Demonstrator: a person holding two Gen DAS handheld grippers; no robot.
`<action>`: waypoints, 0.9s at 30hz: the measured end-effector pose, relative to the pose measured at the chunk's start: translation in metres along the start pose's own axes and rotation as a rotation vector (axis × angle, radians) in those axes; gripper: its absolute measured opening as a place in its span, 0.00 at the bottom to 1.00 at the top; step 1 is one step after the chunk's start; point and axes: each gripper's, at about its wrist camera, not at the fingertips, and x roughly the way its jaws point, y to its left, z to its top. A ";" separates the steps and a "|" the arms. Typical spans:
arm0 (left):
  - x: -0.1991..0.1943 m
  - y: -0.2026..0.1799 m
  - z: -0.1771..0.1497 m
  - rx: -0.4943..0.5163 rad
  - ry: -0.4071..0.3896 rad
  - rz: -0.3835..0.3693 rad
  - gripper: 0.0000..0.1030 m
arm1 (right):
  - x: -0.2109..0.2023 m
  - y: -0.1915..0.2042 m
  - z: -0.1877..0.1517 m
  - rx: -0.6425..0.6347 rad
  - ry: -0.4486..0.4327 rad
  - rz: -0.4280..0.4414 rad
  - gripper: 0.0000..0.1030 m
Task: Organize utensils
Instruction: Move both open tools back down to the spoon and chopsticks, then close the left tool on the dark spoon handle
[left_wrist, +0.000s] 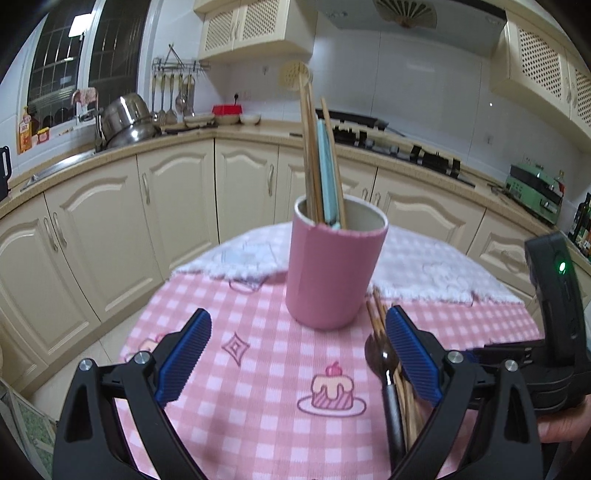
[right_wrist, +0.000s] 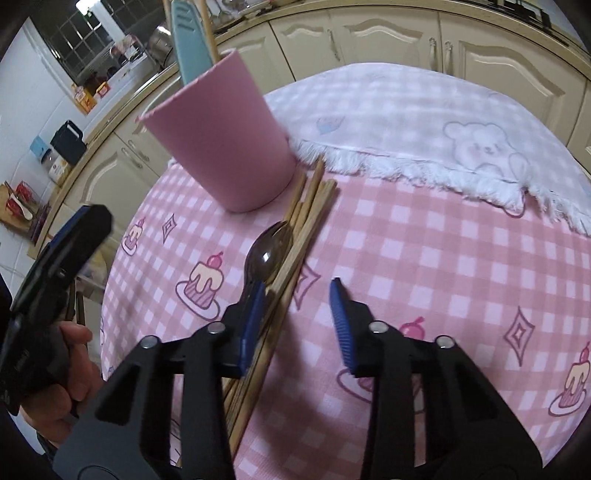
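- Pink cup (left_wrist: 334, 273) stands upright on the bench (left_wrist: 258, 369), which has a pink checked cloth with cake drawings on it. I'll use the cup as the landmark for everything.
- Inside the cup: a few wooden chopsticks (left_wrist: 308, 147) and a light blue utensil (left_wrist: 327, 173), all leaning and poking out well above the rim.
- Just beside the cup's base, on its right in the left wrist view, a bundle of loose chopsticks (right_wrist: 295, 243) lies flat on the cloth, the far ends nearly touching the cup.
- A dark metal spoon (right_wrist: 267, 256) lies right along that bundle, on the cup's side of it, bowl end toward the cup.
- Behind the cup there's a white fringed towel (right_wrist: 424, 125) with a bear on it, spread over the far part of the bench.
- Left tongs (left_wrist: 299, 354) sit in front of the cup, jaws wide apart, nothing between them. The right-hand pad is right next to the spoon and loose chopsticks.
- Right tongs (right_wrist: 299, 317) hang over the bundle, jaws only partly apart and gripping nothing; the chopsticks pass under the left finger (right_wrist: 253, 325), not between the pads.
- A hand (right_wrist: 72, 373) holding the left tongs shows at the edge of the right wrist view.
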 end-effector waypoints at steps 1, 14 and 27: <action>0.002 -0.001 -0.002 0.001 0.010 -0.004 0.91 | 0.001 0.001 0.000 -0.007 0.002 0.006 0.28; 0.031 -0.027 -0.017 0.075 0.161 -0.042 0.91 | -0.007 -0.011 -0.005 -0.051 0.017 -0.015 0.06; 0.074 -0.053 -0.024 0.155 0.314 -0.032 0.90 | -0.013 -0.025 -0.002 -0.030 0.010 -0.025 0.07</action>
